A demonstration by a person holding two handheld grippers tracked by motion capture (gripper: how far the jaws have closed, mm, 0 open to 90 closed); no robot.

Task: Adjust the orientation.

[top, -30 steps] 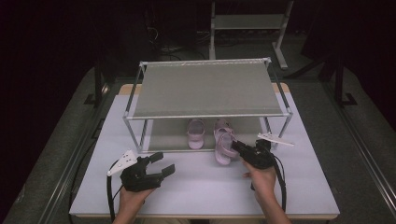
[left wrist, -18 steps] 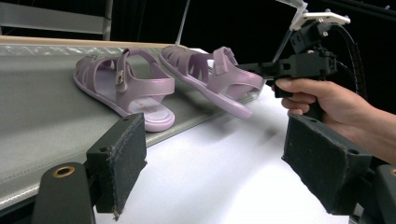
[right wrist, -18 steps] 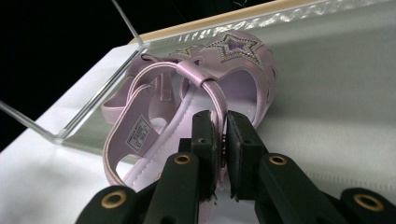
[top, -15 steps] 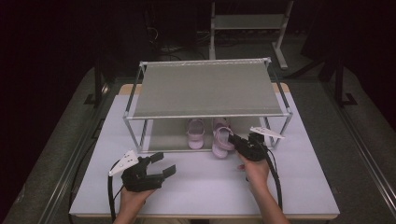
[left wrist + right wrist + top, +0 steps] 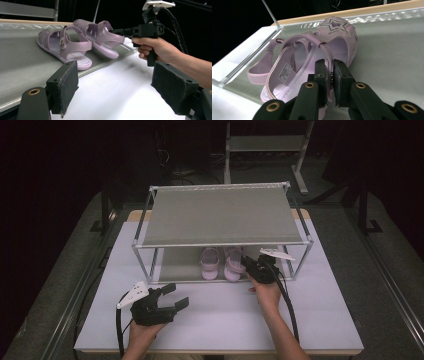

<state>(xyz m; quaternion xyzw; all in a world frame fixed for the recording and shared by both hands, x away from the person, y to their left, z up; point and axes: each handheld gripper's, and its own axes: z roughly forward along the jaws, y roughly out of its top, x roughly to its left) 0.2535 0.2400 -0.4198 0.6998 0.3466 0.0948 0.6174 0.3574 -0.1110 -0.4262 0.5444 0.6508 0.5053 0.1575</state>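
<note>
The right gripper [image 5: 246, 261] reaches forward from the person's right hand [image 5: 266, 290] into the lower level of the shoe rack [image 5: 220, 215], its forearm stretched out across the white surface [image 5: 320, 320] and the handle held upright in a closed fist, as the left gripper view shows. Its jaws are pressed together on the side strap of the right-hand sandal [image 5: 312, 62], pinching the thin lilac band between the two pads [image 5: 321, 75]. That sandal, with a star on its toe, lies on the grey bottom shelf [image 5: 392, 55] close to the shelf's front edge, just beside the other sandal [image 5: 209, 263] of the pair; the two lie side by side, toes pointing away from the person. The left gripper [image 5: 176, 296] is held low over the surface, near the person's edge and well apart from the rack, gripped from below by the left hand [image 5: 142, 332], pointing toward the sandals. Its jaws stand spread wide with nothing between the pads [image 5: 66, 85].
</note>
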